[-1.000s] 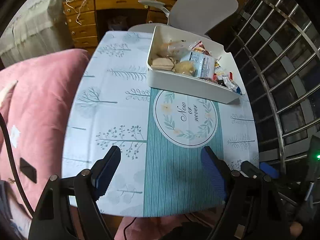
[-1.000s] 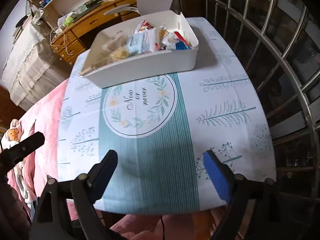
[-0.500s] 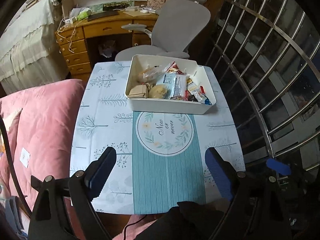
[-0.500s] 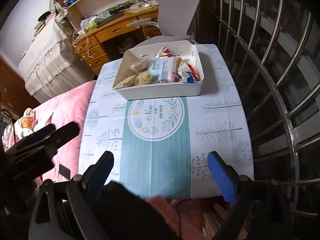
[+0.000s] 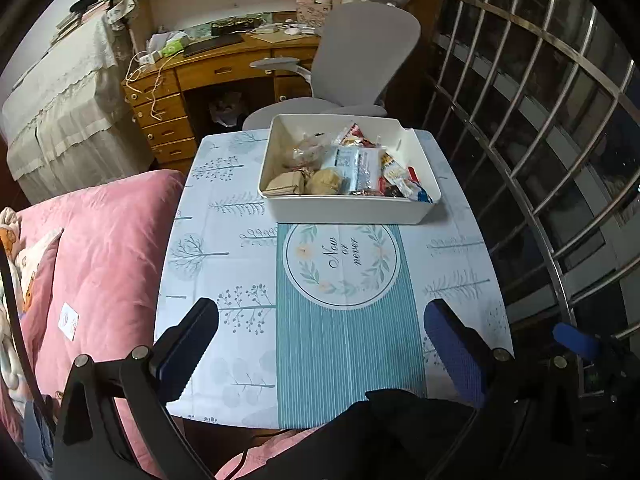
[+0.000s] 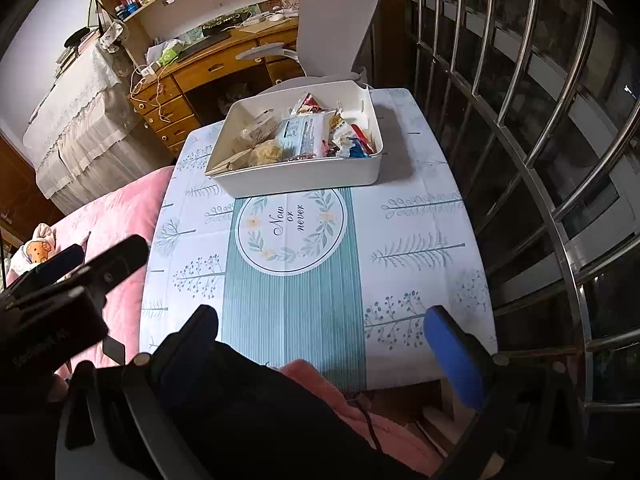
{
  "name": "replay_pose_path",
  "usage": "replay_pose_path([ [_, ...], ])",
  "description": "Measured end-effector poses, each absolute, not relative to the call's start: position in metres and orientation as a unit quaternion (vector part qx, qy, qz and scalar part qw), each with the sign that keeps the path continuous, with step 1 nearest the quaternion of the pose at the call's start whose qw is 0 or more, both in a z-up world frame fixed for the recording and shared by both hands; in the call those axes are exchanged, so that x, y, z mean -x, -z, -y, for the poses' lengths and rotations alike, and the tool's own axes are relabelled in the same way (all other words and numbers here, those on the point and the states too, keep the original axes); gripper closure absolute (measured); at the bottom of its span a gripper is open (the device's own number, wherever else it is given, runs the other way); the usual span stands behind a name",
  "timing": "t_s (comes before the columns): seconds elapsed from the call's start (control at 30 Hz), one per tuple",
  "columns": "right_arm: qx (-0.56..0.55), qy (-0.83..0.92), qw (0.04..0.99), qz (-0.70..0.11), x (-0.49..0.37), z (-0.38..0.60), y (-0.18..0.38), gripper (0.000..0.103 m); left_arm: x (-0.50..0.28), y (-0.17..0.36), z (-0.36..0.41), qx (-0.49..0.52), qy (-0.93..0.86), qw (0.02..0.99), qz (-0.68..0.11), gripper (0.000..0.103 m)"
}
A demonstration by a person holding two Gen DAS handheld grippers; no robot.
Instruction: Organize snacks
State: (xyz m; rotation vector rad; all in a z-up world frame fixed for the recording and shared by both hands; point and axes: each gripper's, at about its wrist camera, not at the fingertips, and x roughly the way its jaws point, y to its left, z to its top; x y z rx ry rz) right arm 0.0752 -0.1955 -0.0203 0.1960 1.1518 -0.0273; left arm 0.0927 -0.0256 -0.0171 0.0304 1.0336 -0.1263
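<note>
**Organize Snacks: Closing Check and Retreat**

The white storage bin [image 5: 348,210] stood at the far end of the desk [image 5: 208,248], its near wall just beyond the round "Now or never" emblem [image 5: 342,264] of the tablecloth. The snacks [image 5: 352,168] lay heaped inside it: a pale blue packet [image 6: 300,134], a round yellowish pastry [image 5: 325,181], a tan wrapped block [image 5: 285,183] and small red and blue wrappers at the right-hand end. No snack was visible on the cloth outside the bin.

The left gripper [image 5: 320,336] hung above the near edge of the desk, its fingers [image 5: 188,344] spread wide and holding nothing. The right gripper [image 6: 320,344] was likewise at the near edge, wide apart and empty, well apart from the bin.

Judged from this layout, the sorting was complete or nearly so, and the step in hand was the final check and retreat. To perform it well:

1. Survey the whole cloth for strays, including the zone behind the bin, which was hidden from both views.
2. Keep both grippers high and clear of the bin walls; a knock could tip loose wrappers over the rim.
3. If a packet protrudes, press it down flat with spread fingers rather than pinching it.
4. Leave the bin squarely on the desk, away from the edge beside the grey office chair [image 5: 360,48].
</note>
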Motion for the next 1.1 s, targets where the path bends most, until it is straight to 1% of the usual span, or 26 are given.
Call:
replay_pose_path([
  [0.2, -0.089, 0.014, 0.849, -0.521, -0.066, 0.193, 0.014, 0.000, -0.086, 0.016, 0.030, -0.031, 0.052, 0.875, -0.480, 0.001],
  [0.6, -0.092, 0.022, 0.839, -0.536, -0.069, 0.197, 0.022, 0.000, -0.084, 0.009, 0.037, -0.048, 0.053, 0.885, -0.460, 0.001],
  [1.1, -0.102, 0.029, 0.832, -0.545, -0.074, 0.205, 0.030, 0.000, -0.090, 0.011, 0.037, -0.049, 0.034, 0.886, -0.460, 0.001],
])
